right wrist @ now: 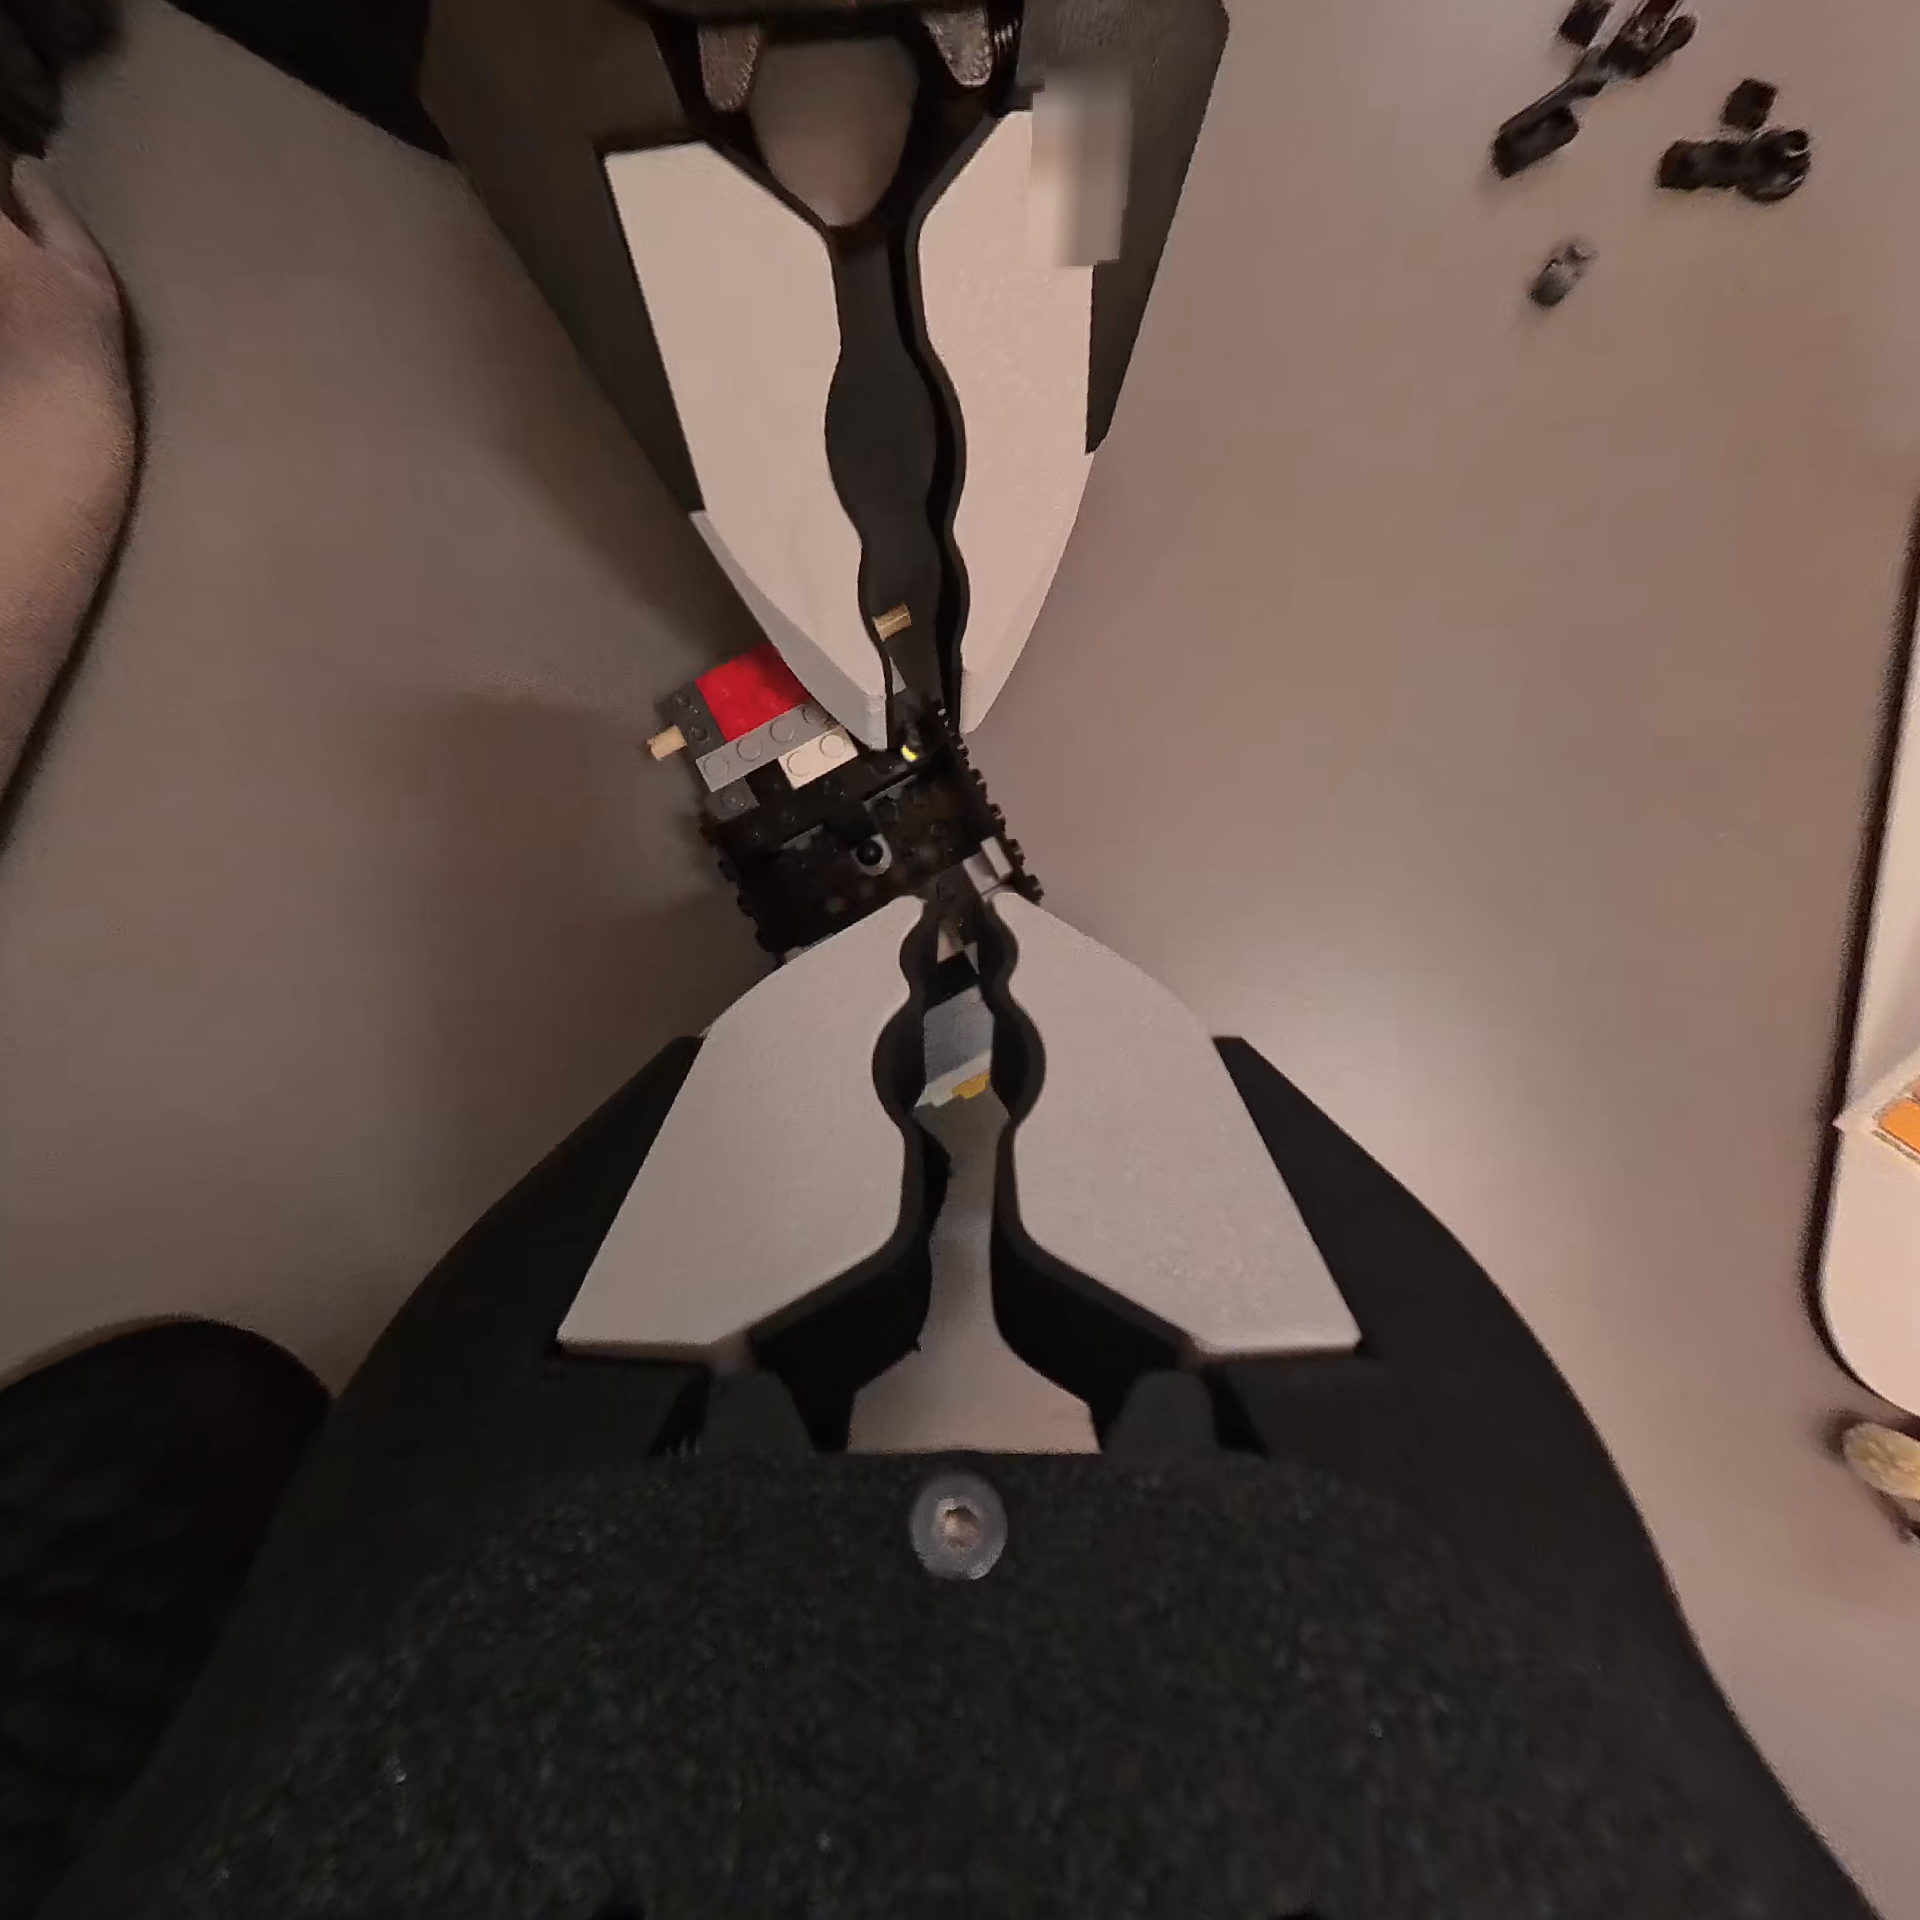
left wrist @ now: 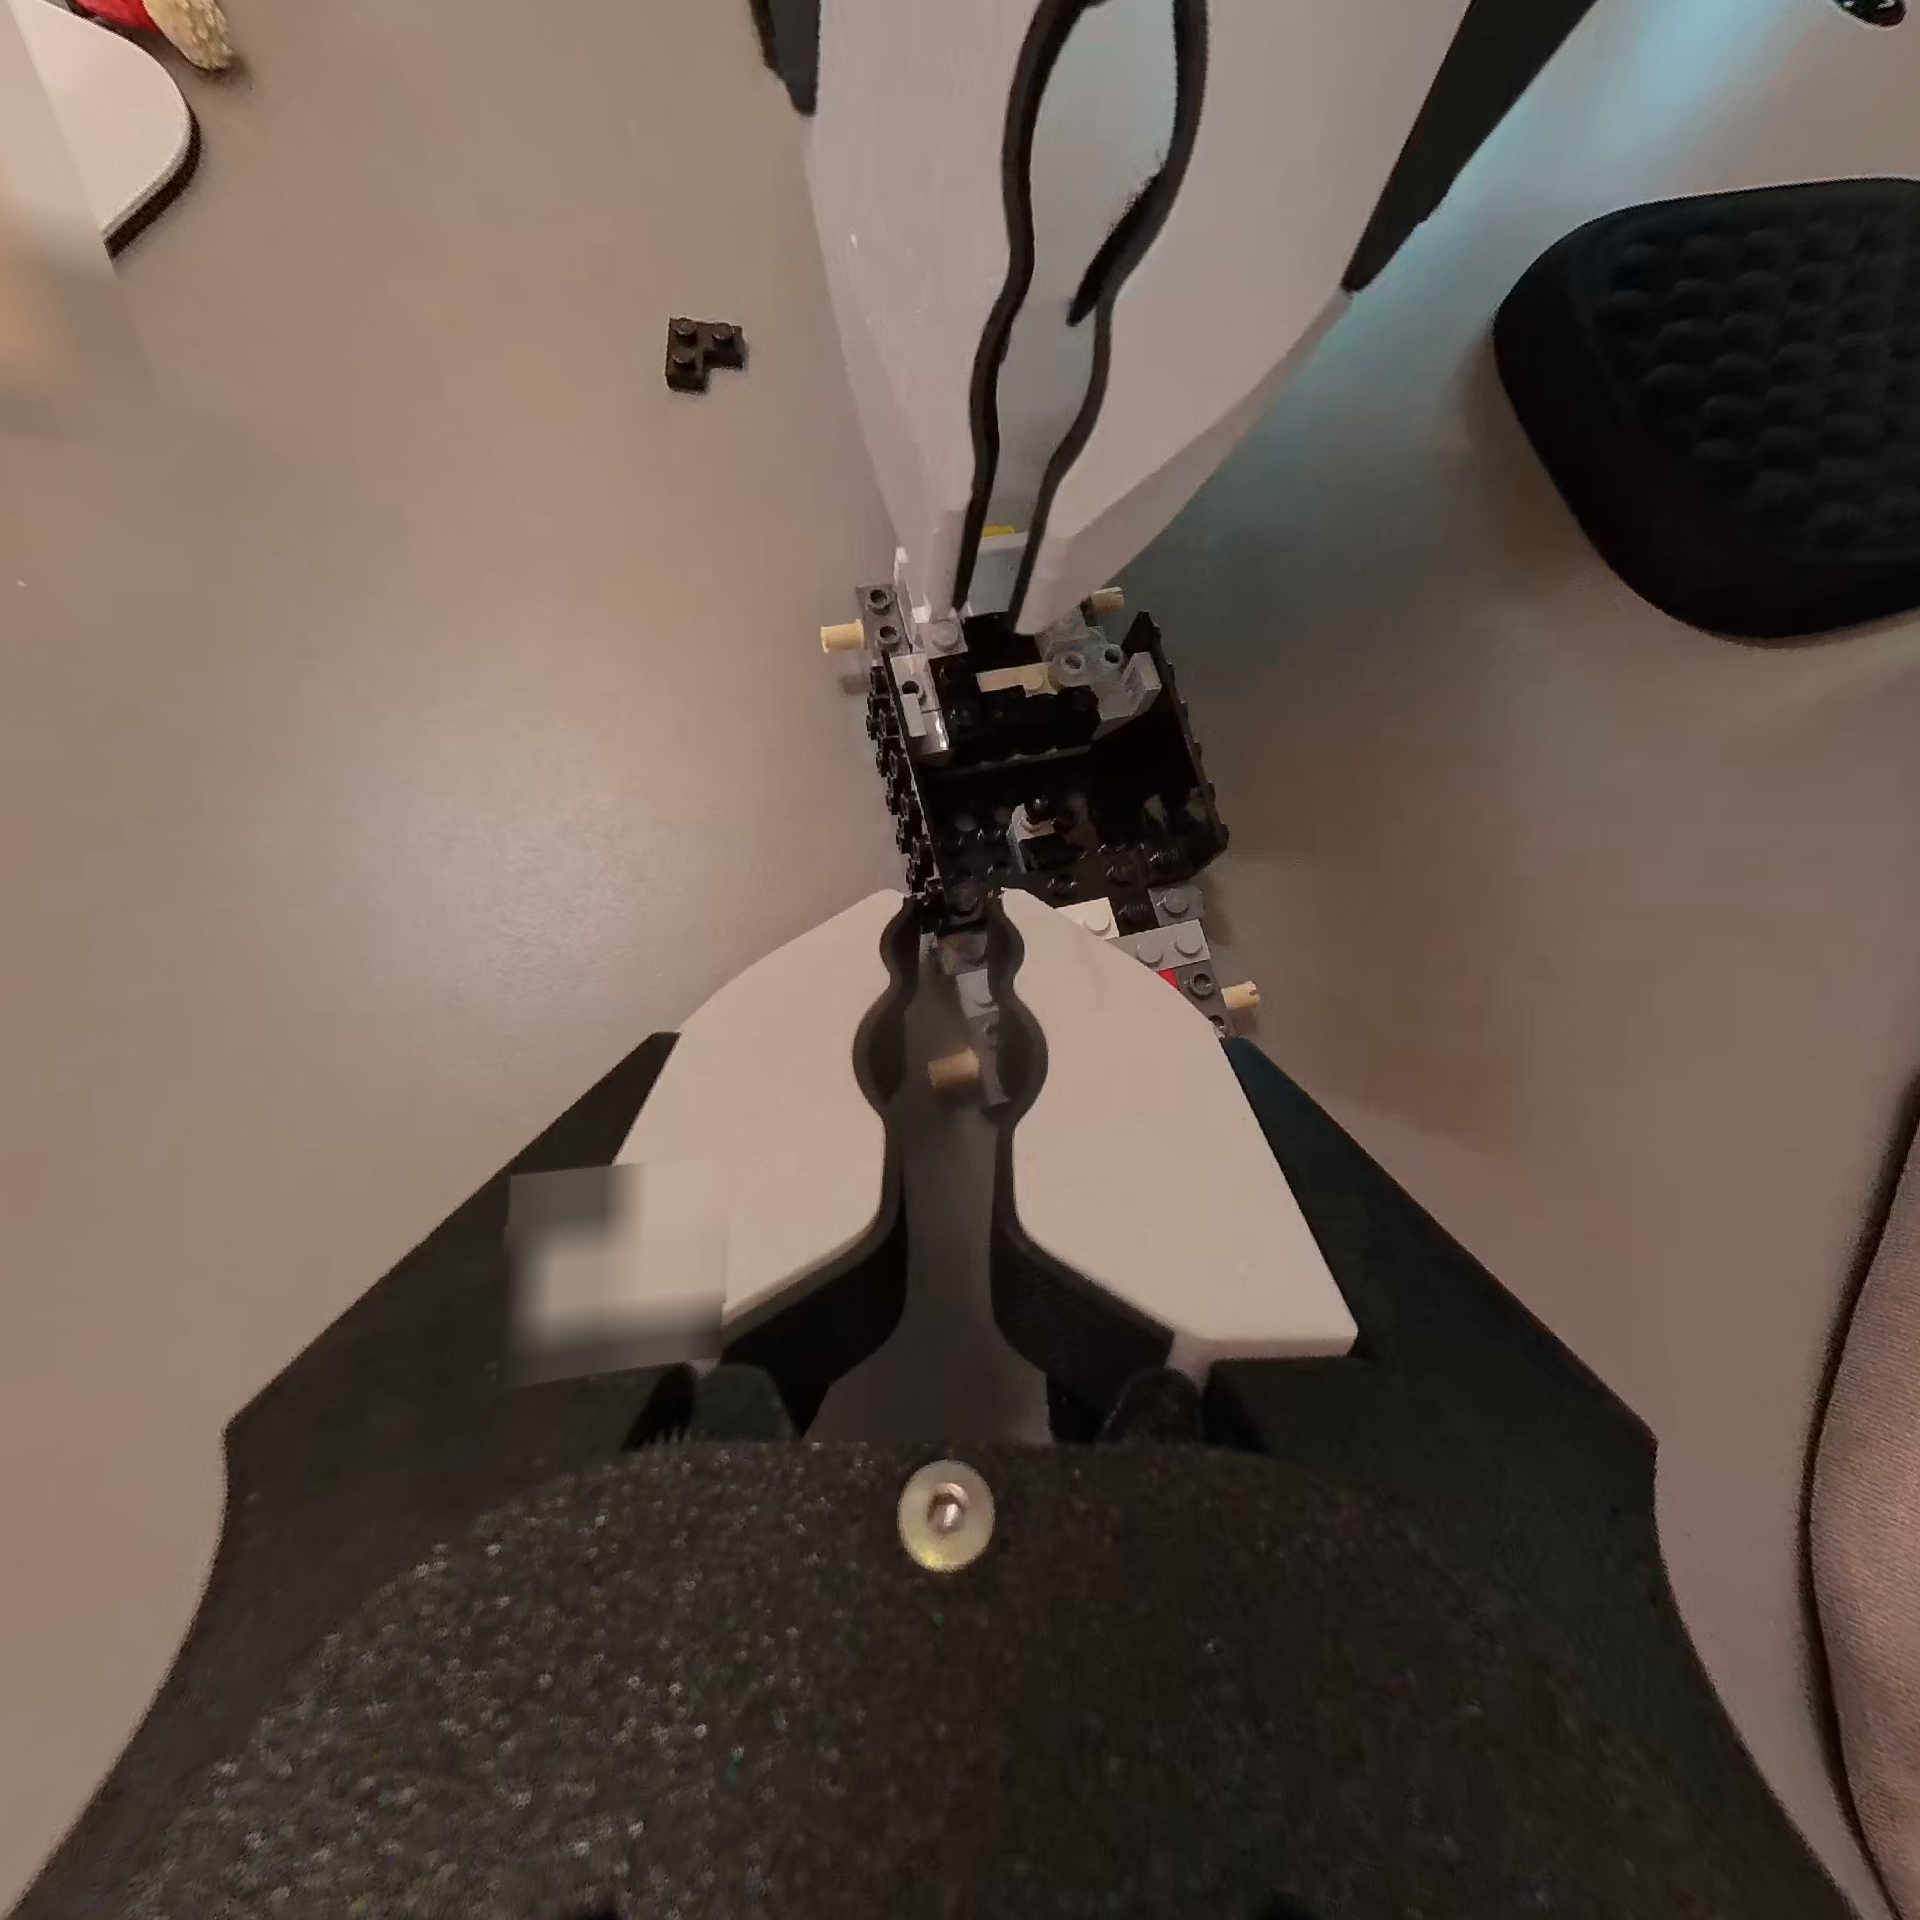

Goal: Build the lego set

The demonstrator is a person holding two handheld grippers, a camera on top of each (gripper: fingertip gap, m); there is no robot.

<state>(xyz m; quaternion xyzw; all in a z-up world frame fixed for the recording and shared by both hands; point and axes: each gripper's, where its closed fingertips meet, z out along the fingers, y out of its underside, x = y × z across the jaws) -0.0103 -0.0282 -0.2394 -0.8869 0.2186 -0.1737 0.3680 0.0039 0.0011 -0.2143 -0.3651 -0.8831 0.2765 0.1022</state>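
A half-built lego model (left wrist: 1049,769), mostly black with grey, white and red plates and tan pins, is held between both grippers above the table. My left gripper (left wrist: 961,925) is shut on its near end, with a grey piece and a tan pin between the fingers. My right gripper (left wrist: 997,613) comes in from the far side and is shut on the opposite end. In the right wrist view the model (right wrist: 831,810) sits between my right gripper (right wrist: 961,914) and the left gripper (right wrist: 914,717) facing it.
A black L-shaped lego plate (left wrist: 701,351) lies on the grey table to the left. Several loose black pieces (right wrist: 1662,135) lie at the far right in the right wrist view. A white tray edge (right wrist: 1870,1143) runs along the right. A black padded object (left wrist: 1725,416) is at the right.
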